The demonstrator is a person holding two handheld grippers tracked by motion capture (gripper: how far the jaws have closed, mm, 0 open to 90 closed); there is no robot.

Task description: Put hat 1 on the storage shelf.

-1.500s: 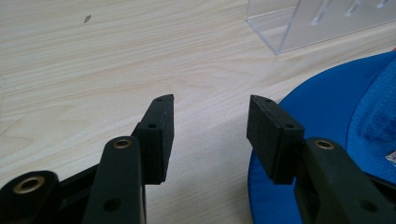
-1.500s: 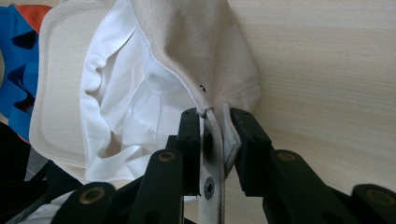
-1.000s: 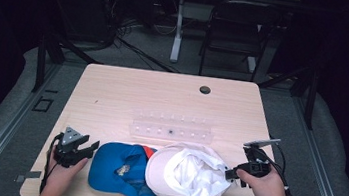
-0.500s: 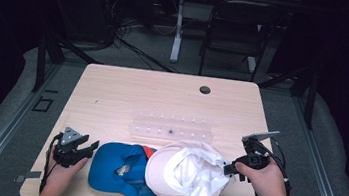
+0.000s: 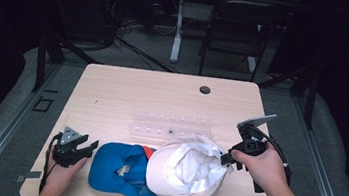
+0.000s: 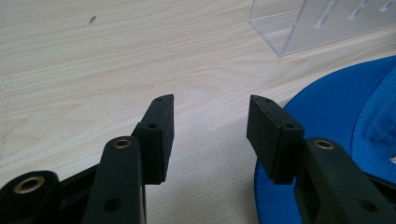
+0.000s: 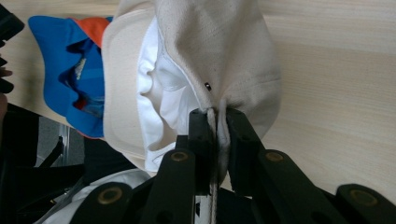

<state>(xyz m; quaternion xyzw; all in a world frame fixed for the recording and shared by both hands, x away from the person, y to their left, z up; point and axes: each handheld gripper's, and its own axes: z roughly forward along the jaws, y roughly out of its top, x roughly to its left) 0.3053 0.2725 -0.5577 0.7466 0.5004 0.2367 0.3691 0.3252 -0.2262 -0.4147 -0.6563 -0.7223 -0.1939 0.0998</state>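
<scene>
A cream-white cap (image 5: 188, 173) lies upside down at the table's front, its edge lifted on the right. My right gripper (image 5: 227, 158) is shut on that cap's rim; in the right gripper view the cloth (image 7: 224, 60) is pinched between the two pads (image 7: 215, 122). A blue cap (image 5: 118, 166) with an orange patch lies just left of the white one, partly under it. My left gripper (image 5: 84, 148) rests at the blue cap's left edge with its jaws open and nothing between them (image 6: 210, 126); the blue brim (image 6: 336, 112) lies beside its right jaw.
A clear plastic rack (image 5: 171, 130) with a row of slots stands behind the caps, also at the top right in the left gripper view (image 6: 322, 23). A dark round hole (image 5: 205, 89) sits near the table's far edge. A chair stands beyond the table.
My right gripper has risen and drawn the white cap's rim up and to the right with it. The left gripper has stayed where it was.
</scene>
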